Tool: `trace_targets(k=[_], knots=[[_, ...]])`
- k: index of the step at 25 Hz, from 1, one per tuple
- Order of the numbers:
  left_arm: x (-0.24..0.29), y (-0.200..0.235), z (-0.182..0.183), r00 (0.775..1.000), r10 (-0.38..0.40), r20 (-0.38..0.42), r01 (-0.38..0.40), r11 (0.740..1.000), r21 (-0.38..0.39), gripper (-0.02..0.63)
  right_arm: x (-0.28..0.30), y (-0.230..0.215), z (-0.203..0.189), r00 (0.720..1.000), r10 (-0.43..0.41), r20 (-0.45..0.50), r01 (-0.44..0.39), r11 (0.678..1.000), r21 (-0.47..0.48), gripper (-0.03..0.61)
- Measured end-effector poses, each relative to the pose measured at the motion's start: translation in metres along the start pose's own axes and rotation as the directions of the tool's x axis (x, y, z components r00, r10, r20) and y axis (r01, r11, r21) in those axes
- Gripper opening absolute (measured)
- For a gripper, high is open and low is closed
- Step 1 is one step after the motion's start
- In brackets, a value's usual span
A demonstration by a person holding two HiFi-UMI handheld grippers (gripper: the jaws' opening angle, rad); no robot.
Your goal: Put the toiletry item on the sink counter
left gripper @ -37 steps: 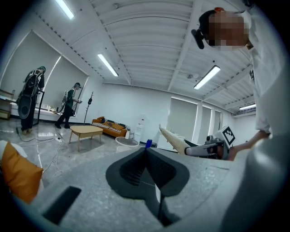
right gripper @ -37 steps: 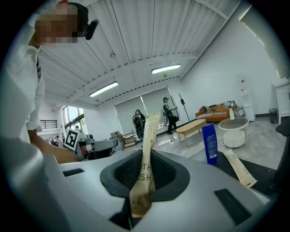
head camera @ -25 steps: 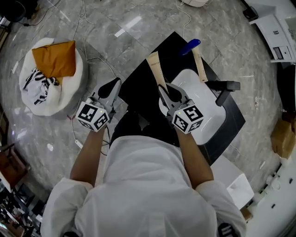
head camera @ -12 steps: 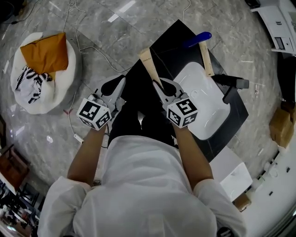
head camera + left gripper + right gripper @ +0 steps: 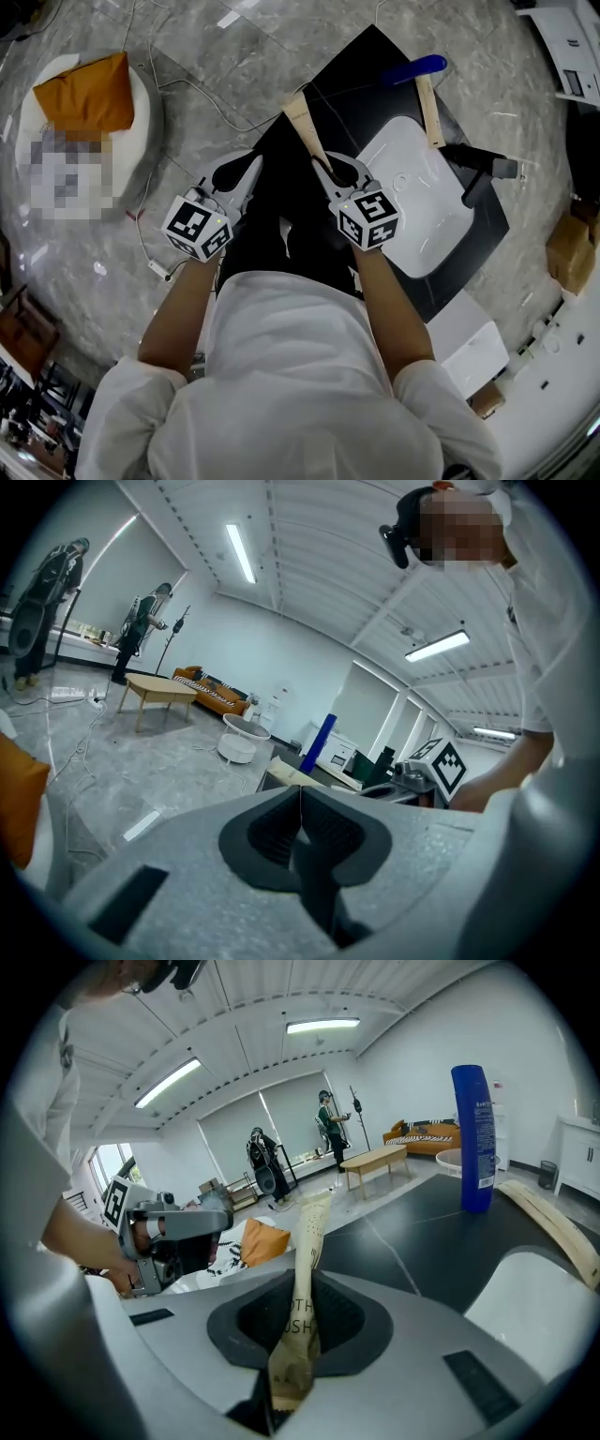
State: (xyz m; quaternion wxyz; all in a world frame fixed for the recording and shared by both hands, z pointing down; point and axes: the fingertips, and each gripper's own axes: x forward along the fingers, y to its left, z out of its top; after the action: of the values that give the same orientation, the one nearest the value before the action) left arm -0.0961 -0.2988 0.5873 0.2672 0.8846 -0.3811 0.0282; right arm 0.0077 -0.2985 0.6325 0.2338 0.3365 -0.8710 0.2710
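In the head view my right gripper (image 5: pixel 330 174) is shut on a tan paper toothbrush packet (image 5: pixel 302 127), which sticks out past the jaws over the left part of the black sink counter (image 5: pixel 352 89). The right gripper view shows the same packet (image 5: pixel 305 1269) pinched upright between the pads. My left gripper (image 5: pixel 246 174) hangs beside the counter's left edge, shut with nothing in it; its pads (image 5: pixel 281 832) meet. A blue bottle (image 5: pixel 414 68) stands at the counter's far end. A second tan packet (image 5: pixel 429 111) lies by the white basin (image 5: pixel 422 211).
A black faucet (image 5: pixel 480 169) rises at the basin's right side. A white round pouf with an orange cushion (image 5: pixel 86 94) sits on the marble floor at far left, with cables near it. A white box (image 5: pixel 469 349) and a cardboard box (image 5: pixel 572 253) are at the right.
My right gripper has carried the packet leftward, off the basin's edge to the counter's left part. The left gripper stays shut beside the counter.
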Motion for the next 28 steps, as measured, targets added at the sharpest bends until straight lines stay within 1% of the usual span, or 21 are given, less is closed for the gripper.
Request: trace_targets(k=[8, 13, 19, 28], knots=[[-0.005, 0.002, -0.012, 1.0, 0.009, 0.0, -0.009, 1.0, -0.023, 0.017, 0.007, -0.004, -0.013, 0.999, -0.018, -0.046, 0.018, 1.0, -0.013, 0.052], [-0.009, 0.003, -0.017, 1.0, 0.014, -0.004, -0.014, 0.999, -0.029, 0.017, 0.011, -0.007, -0.023, 0.996, -0.039, -0.085, 0.034, 0.998, -0.049, 0.052], [-0.01, -0.002, -0.024, 1.0, 0.009, -0.009, -0.009, 0.999, -0.05, 0.017, 0.013, -0.008, -0.024, 0.995, -0.046, -0.093, 0.042, 0.998, -0.051, 0.053], [-0.01, -0.003, -0.026, 1.0, 0.003, -0.009, -0.003, 0.999, -0.05, 0.017, 0.016, -0.005, -0.03, 0.989, -0.067, -0.129, 0.054, 0.993, -0.101, 0.055]])
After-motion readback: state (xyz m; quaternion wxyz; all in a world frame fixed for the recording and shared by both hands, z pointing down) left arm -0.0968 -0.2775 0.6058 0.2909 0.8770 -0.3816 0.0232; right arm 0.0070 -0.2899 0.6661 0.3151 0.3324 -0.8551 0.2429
